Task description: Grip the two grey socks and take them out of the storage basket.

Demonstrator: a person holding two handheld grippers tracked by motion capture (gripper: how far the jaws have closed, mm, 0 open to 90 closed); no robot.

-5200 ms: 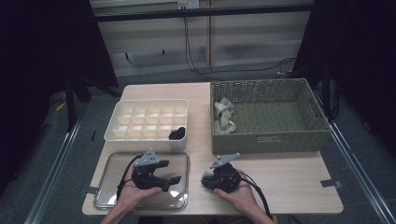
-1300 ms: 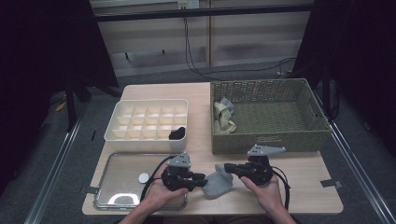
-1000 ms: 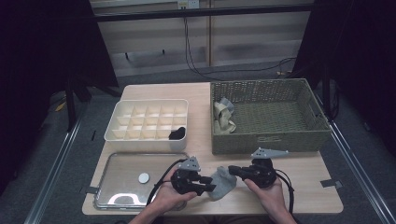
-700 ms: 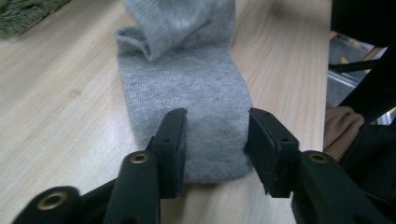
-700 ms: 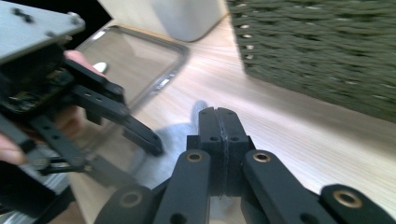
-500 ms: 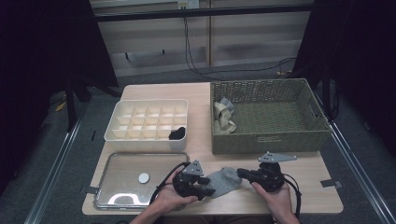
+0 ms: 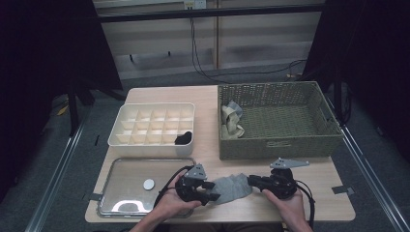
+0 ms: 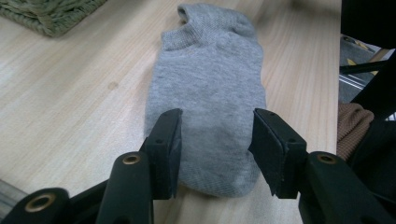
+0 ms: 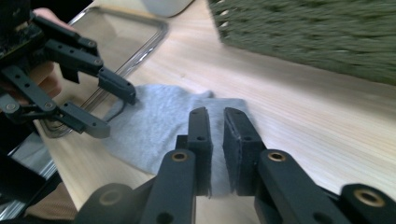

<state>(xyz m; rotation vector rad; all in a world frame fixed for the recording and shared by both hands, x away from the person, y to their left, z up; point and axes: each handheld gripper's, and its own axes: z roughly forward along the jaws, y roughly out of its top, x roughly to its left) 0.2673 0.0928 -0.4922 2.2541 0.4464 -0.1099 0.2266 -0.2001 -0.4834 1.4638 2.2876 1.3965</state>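
Note:
A grey ankle sock (image 7: 232, 187) lies flat on the wooden table near its front edge, stretched between my two grippers. My left gripper (image 7: 209, 192) is at its toe end. In the left gripper view its jaws (image 8: 215, 126) stand open astride the sock (image 8: 208, 88) without pressing it, having opened within the last second. My right gripper (image 7: 252, 182) is at the cuff end. In the right gripper view its jaws (image 9: 215, 114) have just been opening to a narrow gap, with the sock (image 9: 159, 126) lying under them. The left gripper (image 9: 114, 113) shows there too.
A metal tray (image 7: 121, 195) with a small white disc (image 7: 149, 183) lies at the front left. Behind it stands a white compartment box (image 7: 152, 121) with a black item (image 7: 183, 138). A wicker basket (image 7: 278, 145) at the back right holds pale socks (image 7: 231, 118).
A second ago the sock hung bunched between the two grippers; now it lies stretched flat on the table. The left jaws stand wider apart, and the right jaws show a small gap.

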